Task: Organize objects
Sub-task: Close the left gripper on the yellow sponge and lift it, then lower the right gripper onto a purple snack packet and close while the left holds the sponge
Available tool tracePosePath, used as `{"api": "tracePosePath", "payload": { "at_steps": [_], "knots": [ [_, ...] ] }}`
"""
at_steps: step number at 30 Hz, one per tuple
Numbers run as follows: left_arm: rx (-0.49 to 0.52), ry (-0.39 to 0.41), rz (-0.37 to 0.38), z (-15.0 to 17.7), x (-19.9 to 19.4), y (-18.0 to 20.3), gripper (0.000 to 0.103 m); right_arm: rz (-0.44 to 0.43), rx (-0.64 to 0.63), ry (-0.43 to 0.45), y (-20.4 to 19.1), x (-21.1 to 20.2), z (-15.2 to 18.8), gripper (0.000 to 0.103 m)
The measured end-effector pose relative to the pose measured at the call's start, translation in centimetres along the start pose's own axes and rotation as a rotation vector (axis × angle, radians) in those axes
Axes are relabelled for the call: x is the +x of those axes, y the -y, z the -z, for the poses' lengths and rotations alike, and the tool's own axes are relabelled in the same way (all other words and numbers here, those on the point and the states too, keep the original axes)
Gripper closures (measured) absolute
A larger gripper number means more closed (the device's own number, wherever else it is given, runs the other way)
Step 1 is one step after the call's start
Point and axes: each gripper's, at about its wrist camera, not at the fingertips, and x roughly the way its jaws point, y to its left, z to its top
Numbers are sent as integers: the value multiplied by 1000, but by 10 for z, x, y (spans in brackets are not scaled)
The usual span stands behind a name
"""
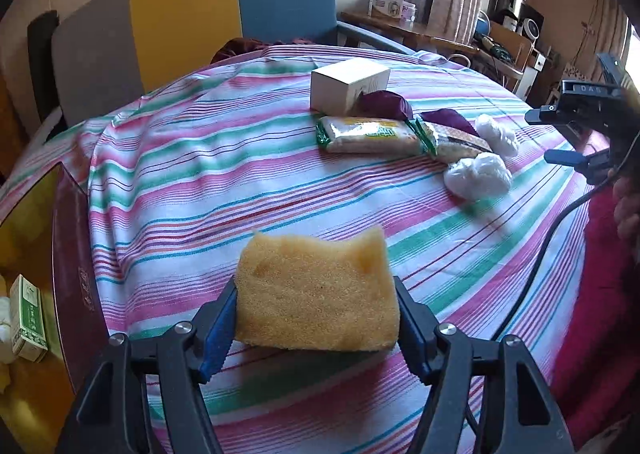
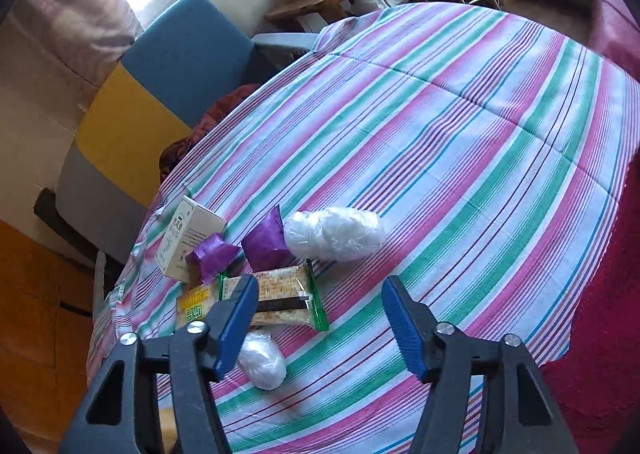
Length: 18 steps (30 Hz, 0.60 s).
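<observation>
My left gripper [image 1: 316, 318] is shut on a yellow sponge [image 1: 316, 294] and holds it above the striped tablecloth [image 1: 200, 174]. Farther back lie a white box [image 1: 348, 88], two purple packets [image 1: 384, 104], two snack packs [image 1: 368, 136] and two white plastic-wrapped bundles [image 1: 478, 176]. My right gripper [image 2: 320, 314] is open and empty, hovering above the snack packs [image 2: 280, 300] and a small white bundle [image 2: 262, 364]. A larger white bundle [image 2: 334, 232], the purple packets [image 2: 266, 242] and the white box [image 2: 188, 238] lie just beyond. The right gripper also shows at the right edge of the left wrist view [image 1: 560, 138].
A dark red box [image 1: 74, 282] stands at the left table edge, with a small green-and-white box [image 1: 28, 318] inside. A grey, yellow and blue chair [image 1: 180, 22] stands behind the table. A wooden desk [image 1: 400, 28] with clutter is far back. Red cloth [image 2: 600, 314] lies to the right.
</observation>
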Motion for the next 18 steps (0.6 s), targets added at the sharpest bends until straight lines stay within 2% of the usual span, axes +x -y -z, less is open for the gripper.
{"api": "tracePosePath", "payload": {
  "at_steps": [3,11,18],
  "knots": [
    [-14,15,10,1,5,-3,32,1,-18,-14,-3,3,2,48],
    [-36,40,35,8,6,-6,31,-63,-120,-80,-24,12,12,48],
    [-65,36,81,11,13,-12,29,-138,-248,-198,-62,25,25,48]
  ]
}}
